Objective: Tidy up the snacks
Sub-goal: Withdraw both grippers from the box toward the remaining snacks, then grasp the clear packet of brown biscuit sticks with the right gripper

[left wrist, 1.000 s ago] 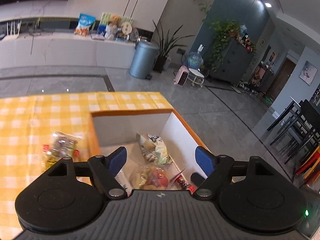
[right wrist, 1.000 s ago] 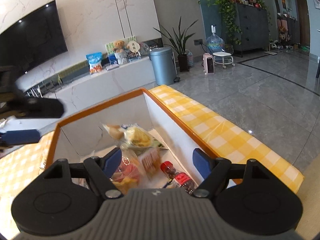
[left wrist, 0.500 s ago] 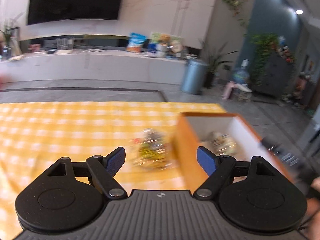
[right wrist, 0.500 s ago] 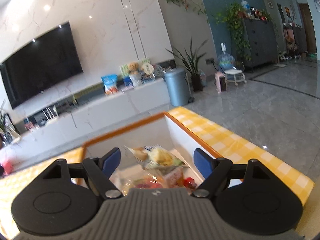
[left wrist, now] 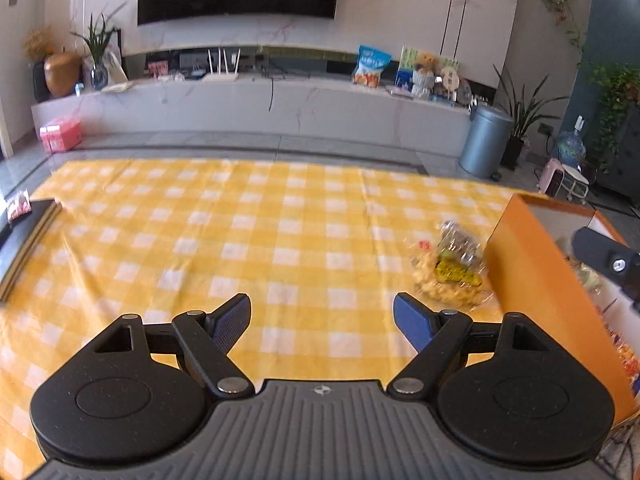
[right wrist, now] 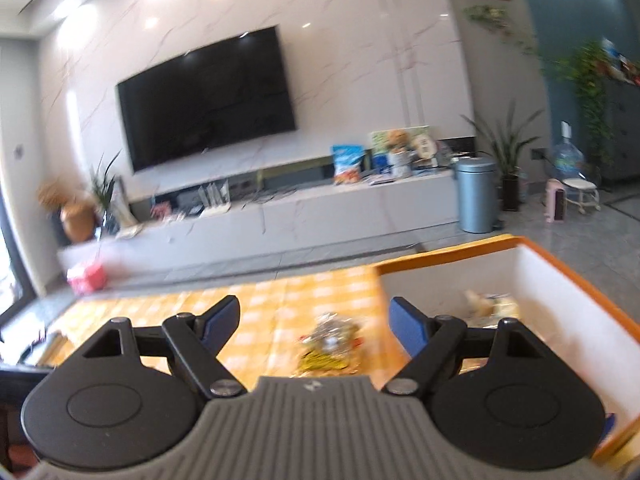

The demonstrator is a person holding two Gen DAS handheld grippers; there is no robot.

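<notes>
Hovering over the yellow checked cloth (left wrist: 248, 240), both grippers gape wide with nothing between their jaws.

Just past the right jaw of the left gripper (left wrist: 322, 320) lies a clear snack bag (left wrist: 452, 272), touching or nearly touching the orange box (left wrist: 532, 280); the right gripper (right wrist: 314, 320) sees that same bag ahead between its jaws. Only the right view looks into the white-lined box beyond its right jaw, where a pale packet (right wrist: 490, 304) rests, blurred. Only the left view shows dark flat boards (left wrist: 30, 232) far off its left jaw, carrying a small red packet (left wrist: 18, 206).
</notes>
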